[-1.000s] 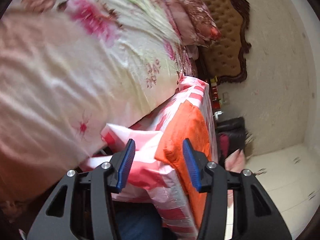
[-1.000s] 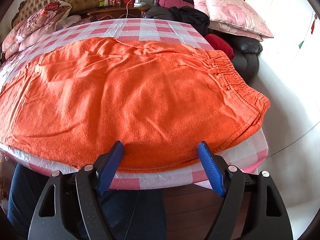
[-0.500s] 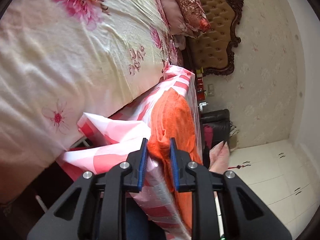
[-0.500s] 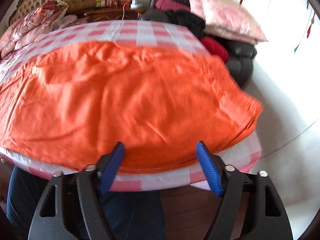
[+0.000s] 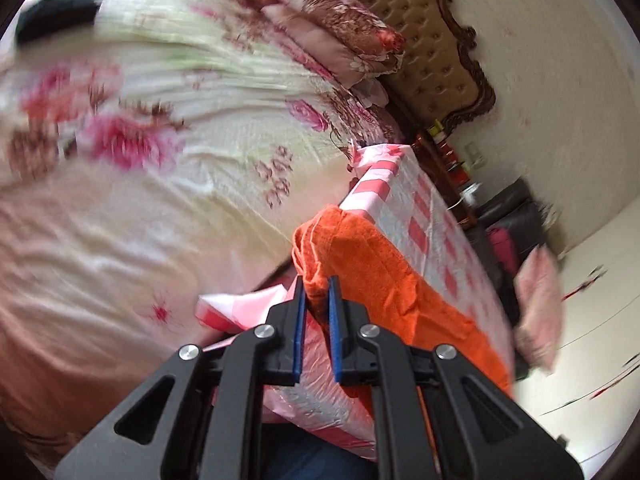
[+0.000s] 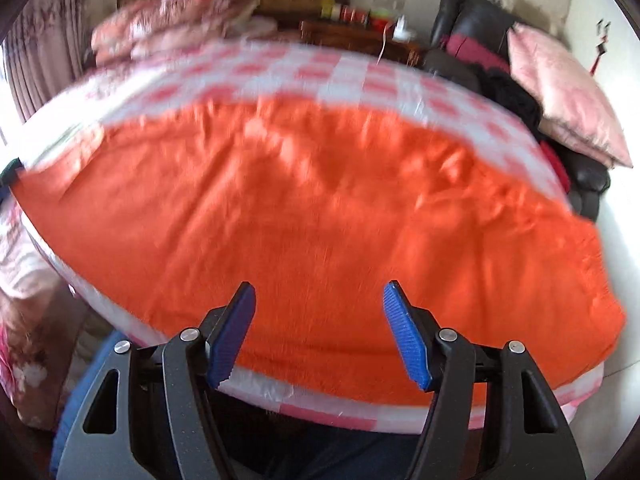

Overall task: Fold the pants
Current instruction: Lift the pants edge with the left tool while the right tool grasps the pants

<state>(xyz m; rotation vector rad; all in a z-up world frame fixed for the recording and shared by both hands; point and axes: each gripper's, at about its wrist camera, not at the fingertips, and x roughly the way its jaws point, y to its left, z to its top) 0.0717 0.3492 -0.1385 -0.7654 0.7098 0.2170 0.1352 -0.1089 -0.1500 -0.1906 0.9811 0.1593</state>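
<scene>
- Blue ribbed pads line the black plastic fingers of the left gripper, whose jaws have just been closing and now pinch a bunched corner of the orange pants.
- Terry-like and nubby, the pinched end stands up in a soft peak above the table edge, where a second ago it lay flat between wide-apart fingers.
- The right gripper has the same blue pads; its jaws have been narrowing but stand well apart, nothing between them, hovering over the near edge of the pants.
- The pants lie spread on a table under a glossy pink-and-white checked tablecloth, covering most of its near half.
- In the right wrist view their long axis runs left to right across the table, the near hem following the table edge.
- The right end, where a gathered waistband showed earlier, is now blurred and sits further right in view.
- Beyond the table's left end lies a bed with a floral sheet, patterned pillows and a tufted tan headboard.
</scene>
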